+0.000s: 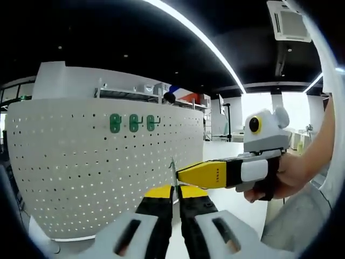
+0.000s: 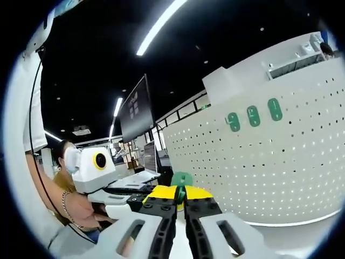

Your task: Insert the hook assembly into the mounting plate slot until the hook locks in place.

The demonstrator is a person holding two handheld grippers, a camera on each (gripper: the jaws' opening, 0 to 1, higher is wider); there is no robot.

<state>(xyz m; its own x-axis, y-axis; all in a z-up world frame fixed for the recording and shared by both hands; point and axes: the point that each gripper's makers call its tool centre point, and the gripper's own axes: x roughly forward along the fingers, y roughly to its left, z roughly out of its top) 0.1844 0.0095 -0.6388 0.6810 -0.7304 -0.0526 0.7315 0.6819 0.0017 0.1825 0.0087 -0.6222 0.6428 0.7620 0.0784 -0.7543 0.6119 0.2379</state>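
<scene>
In the left gripper view, the left gripper (image 1: 173, 193) has its yellow-tipped jaws drawn nearly together on a thin metal wire (image 1: 173, 174) that stands up between them. The right gripper (image 1: 183, 174) reaches in from the right, its yellow tip touching that wire; whether it is clamped there cannot be told from this side. A hand (image 1: 285, 175) grips its handle, the forearm running off toward the right edge.

In the right gripper view, the right gripper's jaws are closed on a green hook piece (image 2: 181, 186), which sticks up just above the yellow tips. The left gripper's body lies just to the left, held by a hand (image 2: 81, 208) wearing a bracelet.

Beyond both tools stands the white pegboard (image 1: 81, 178). Three green hooks (image 1: 133, 123) sit side by side in a row near its upper edge, well apart from the grippers. A monitor (image 2: 135, 110) and ceiling light strips (image 2: 159, 24) lie behind.
</scene>
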